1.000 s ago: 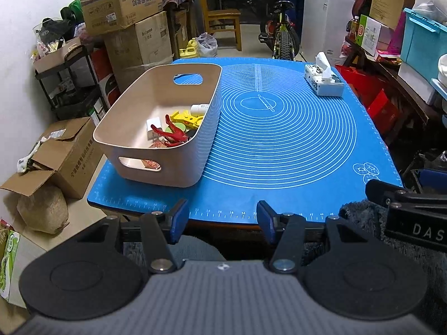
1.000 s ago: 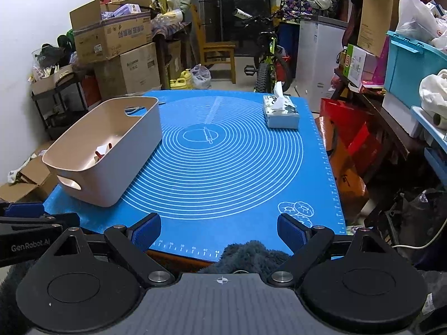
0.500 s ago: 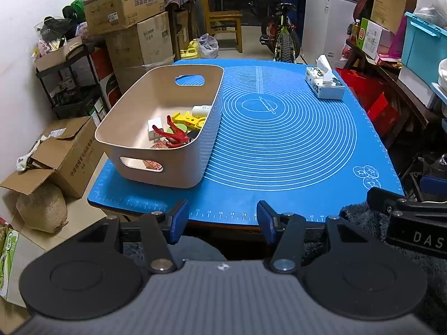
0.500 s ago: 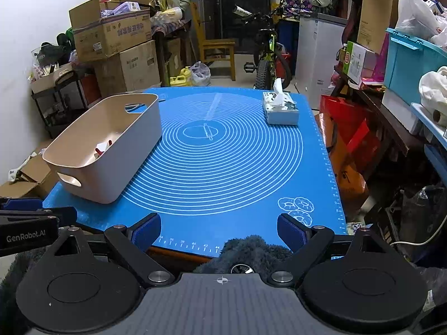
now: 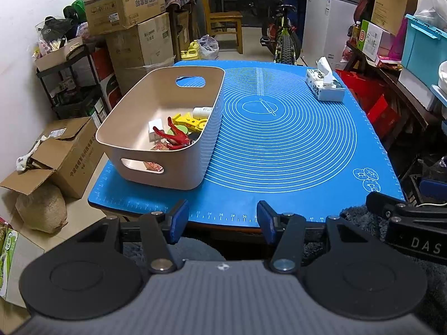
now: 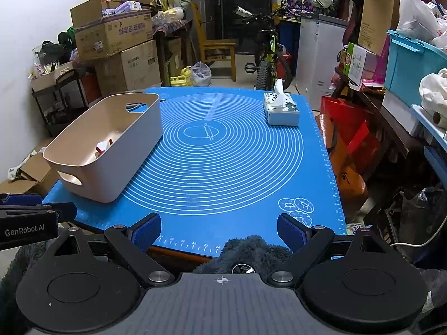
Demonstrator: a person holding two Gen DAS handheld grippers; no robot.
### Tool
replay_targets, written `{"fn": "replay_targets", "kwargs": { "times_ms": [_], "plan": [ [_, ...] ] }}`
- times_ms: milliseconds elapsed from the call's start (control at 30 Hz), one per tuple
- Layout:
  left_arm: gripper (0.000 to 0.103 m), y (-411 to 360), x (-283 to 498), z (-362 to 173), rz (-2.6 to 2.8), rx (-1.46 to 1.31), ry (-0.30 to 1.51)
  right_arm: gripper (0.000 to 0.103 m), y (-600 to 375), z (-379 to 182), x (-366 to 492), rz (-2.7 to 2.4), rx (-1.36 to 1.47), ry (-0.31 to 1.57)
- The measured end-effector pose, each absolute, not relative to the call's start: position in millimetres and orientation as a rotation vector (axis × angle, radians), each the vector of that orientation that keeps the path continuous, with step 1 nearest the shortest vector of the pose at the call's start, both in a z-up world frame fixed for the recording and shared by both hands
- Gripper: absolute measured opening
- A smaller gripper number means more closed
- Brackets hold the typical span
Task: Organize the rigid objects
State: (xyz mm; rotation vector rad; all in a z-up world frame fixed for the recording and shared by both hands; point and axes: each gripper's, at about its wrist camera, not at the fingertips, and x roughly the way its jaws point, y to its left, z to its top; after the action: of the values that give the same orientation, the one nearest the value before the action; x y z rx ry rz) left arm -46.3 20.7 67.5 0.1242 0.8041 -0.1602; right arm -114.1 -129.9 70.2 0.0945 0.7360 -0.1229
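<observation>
A beige bin (image 5: 178,164) stands on the left of the blue mat (image 5: 279,145); it also shows in the right wrist view (image 6: 131,145). Inside it lie a red clamp (image 5: 174,138), a yellow toy (image 5: 190,121), a small white bottle (image 5: 201,111) and a white block (image 5: 155,129). My left gripper (image 5: 220,217) is open and empty, held before the table's near edge. My right gripper (image 6: 219,230) is open and empty, also at the near edge. Each gripper shows at the side of the other's view.
A tissue box (image 5: 325,86) sits at the mat's far right, also in the right wrist view (image 6: 280,109). Cardboard boxes (image 5: 125,28) and a shelf stand to the left, a bicycle (image 6: 268,64) behind, and bins and red bags to the right.
Both grippers have drawn back a little from the table and tilted slightly. Nothing on the table has moved.
</observation>
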Motion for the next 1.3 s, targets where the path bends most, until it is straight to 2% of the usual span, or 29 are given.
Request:
{"fn": "replay_targets", "kwargs": {
  "times_ms": [1300],
  "plan": [
    [0.057, 22.1, -45.7, 71.5, -0.164, 0.135, 0.805, 0.091, -136.1, 66.7, -113.0, -0.117, 0.106, 0.744]
  ]
}}
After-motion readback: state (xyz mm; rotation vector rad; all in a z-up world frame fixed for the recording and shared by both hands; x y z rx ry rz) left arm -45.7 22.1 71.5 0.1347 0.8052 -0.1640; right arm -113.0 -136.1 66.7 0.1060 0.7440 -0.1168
